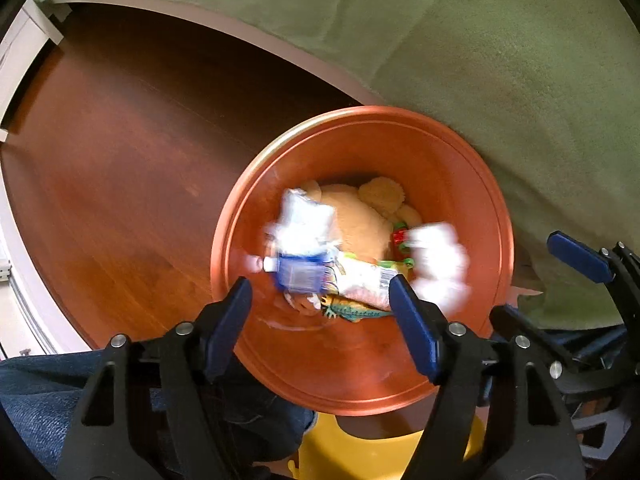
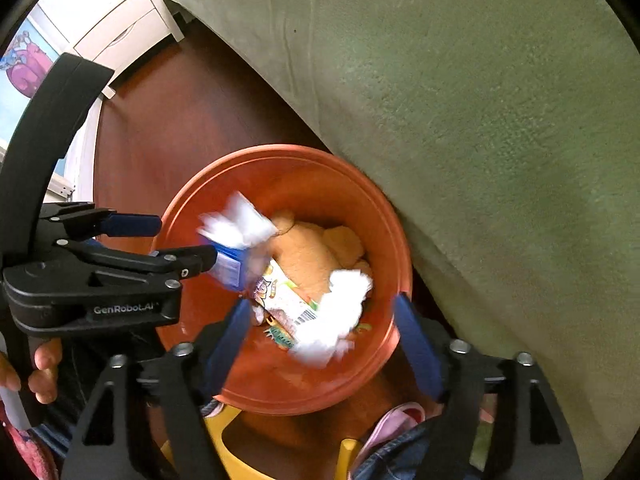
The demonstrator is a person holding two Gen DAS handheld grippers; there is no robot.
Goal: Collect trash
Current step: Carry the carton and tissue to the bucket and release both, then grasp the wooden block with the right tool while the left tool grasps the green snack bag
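Dark reddish wood flooring [image 1: 120, 184] lies open on one side of the round orange plastic bin [image 1: 452, 184], while the green carpet's edge [image 1: 500, 80] meets its other side. Inside it, over a tan plush toy [image 1: 360, 220], lie a blurred blue-and-white carton [image 1: 300, 272], long axis across the bin, and crumpled white paper [image 2: 340, 320]. Both the left gripper [image 1: 320, 304] and right gripper [image 2: 320, 320] hang above the bin, jaws apart, gripping nothing.

Glossy smooth orange plastic bucket [image 1: 472, 200]; polished wood floor [image 1: 120, 184]; matt fuzzy green carpet [image 1: 500, 40]; crumpled white paper [image 2: 344, 312]; plush cloth toy [image 1: 360, 220].
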